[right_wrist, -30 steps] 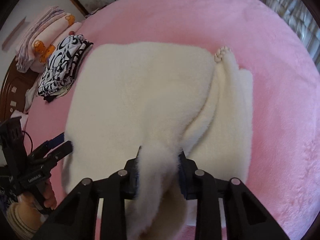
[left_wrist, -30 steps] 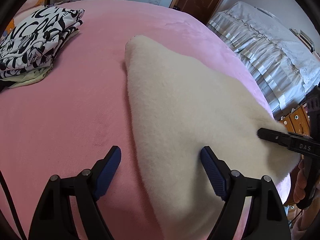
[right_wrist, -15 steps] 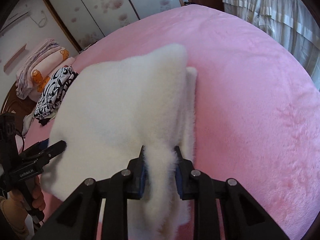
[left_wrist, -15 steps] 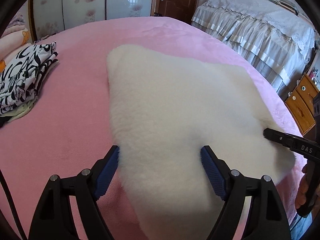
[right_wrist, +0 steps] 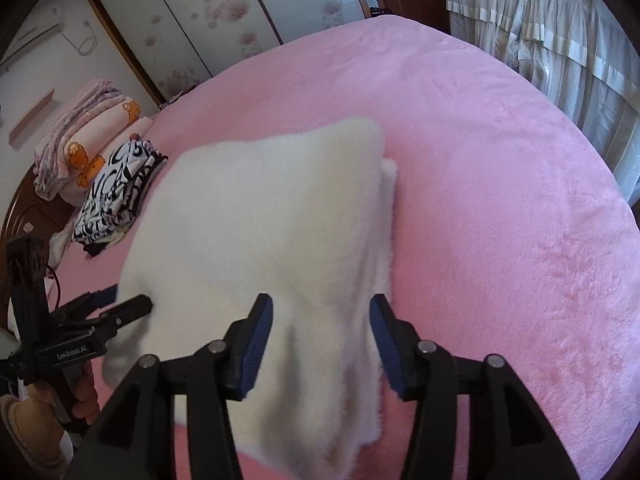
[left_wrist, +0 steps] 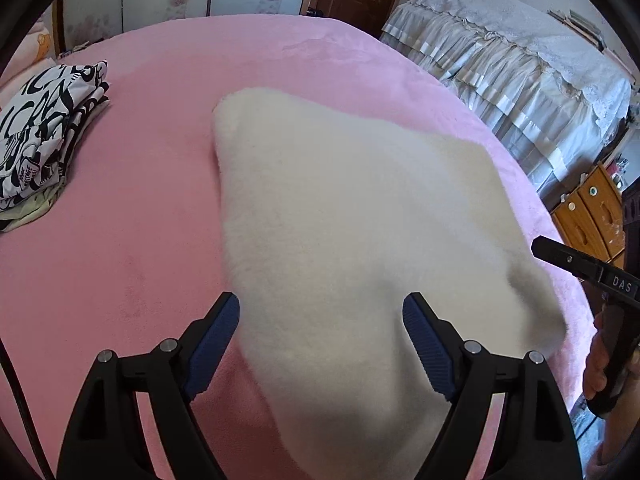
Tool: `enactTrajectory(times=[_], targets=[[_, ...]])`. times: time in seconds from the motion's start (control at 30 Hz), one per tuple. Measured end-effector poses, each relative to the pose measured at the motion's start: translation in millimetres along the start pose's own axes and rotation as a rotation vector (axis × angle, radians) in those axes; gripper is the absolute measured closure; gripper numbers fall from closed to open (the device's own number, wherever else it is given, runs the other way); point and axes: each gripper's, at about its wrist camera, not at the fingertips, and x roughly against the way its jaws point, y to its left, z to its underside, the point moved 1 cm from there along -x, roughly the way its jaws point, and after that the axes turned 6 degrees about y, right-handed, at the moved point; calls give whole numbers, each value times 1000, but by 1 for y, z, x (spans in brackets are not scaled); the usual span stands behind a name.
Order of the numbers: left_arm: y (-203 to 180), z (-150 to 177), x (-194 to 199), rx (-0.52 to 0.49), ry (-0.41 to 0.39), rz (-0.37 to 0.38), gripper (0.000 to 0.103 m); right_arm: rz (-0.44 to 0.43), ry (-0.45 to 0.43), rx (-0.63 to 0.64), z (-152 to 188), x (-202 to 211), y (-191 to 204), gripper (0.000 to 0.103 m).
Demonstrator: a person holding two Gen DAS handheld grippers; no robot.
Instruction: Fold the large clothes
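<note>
A cream fleece garment lies on the pink bed, folded over itself. My left gripper is open, its blue pads wide apart above the garment's near edge and pressing nothing. In the right wrist view the same garment runs down between the fingers of my right gripper. Those jaws are opening, and the fleece lies loose between them with the pads off it. The right gripper also shows at the left wrist view's right edge, with a hand on its handle. My left gripper sits at the garment's left edge.
A stack of folded black-and-white patterned clothes lies at the bed's left, with pink pillows and a blanket behind it. A second bed with a frilled pale cover and a wooden drawer unit stand to the right.
The right jaws, which were pinched on a fold of fleece, have spread and let it go. The left gripper has shifted so the garment now spans the gap between its fingers.
</note>
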Motion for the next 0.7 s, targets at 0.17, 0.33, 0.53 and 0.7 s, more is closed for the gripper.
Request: enactTrajectory(times=[0.17, 0.33, 0.53, 0.7], targets=[[30, -32, 5, 60, -31, -40, 20, 20, -20, -30, -45, -16, -5, 33], [58, -59, -21, 149, 20, 40, 20, 57, 52, -105, -78, -66, -16, 33], [62, -73, -38, 194, 45, 166, 47, 76, 52, -39, -79, -73, -8, 81], [38, -69, -45, 100, 3, 76, 46, 97, 43, -78, -65, -82, -30, 83]])
